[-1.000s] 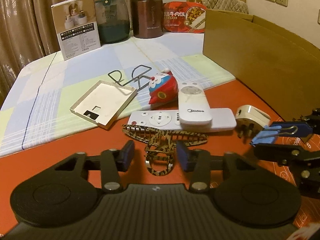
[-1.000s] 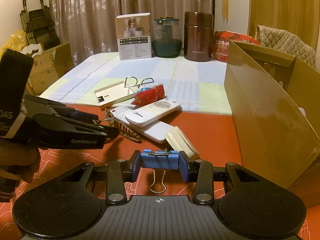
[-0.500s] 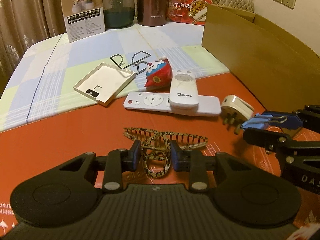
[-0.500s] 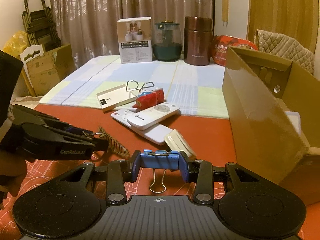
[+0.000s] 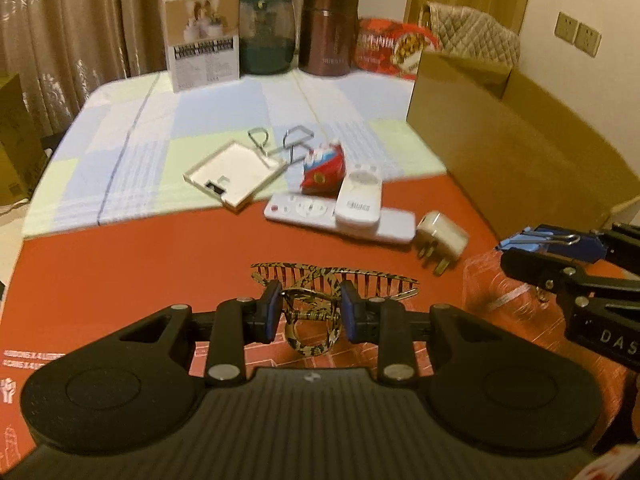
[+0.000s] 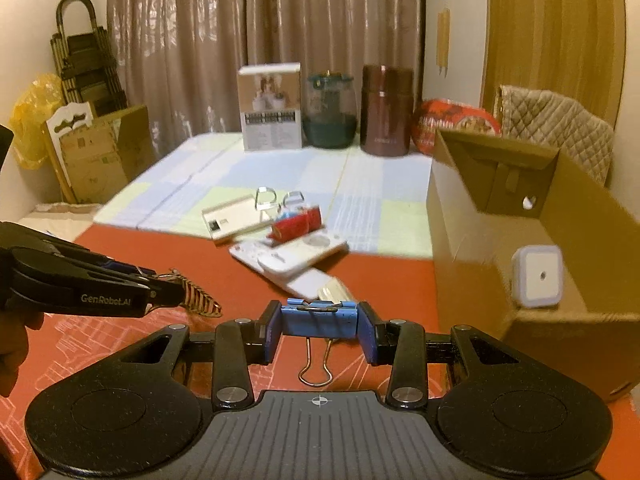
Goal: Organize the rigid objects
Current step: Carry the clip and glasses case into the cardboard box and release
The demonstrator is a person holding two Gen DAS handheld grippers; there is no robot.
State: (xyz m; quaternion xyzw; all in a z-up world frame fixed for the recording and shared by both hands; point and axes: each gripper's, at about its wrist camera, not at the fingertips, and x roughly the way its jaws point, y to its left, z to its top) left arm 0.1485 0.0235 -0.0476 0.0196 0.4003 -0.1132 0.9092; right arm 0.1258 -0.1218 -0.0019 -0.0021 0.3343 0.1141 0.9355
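My left claw (image 5: 307,316) is now gripping the hair clip (image 5: 320,300) it straddled a second ago, lifting it clear of the table; my right claw (image 6: 319,332) keeps clamping the binder clip (image 6: 318,318). Farther right, the cardboard box (image 6: 460,240) is holding a white night light (image 6: 536,276).

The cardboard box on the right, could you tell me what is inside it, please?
Inside the cardboard box one white square plug-in device is visible; the near wall hides the rest of the floor.

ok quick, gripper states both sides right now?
Left gripper: closed on the leopard-print hair claw.
Right gripper: closed on the blue binder clip.
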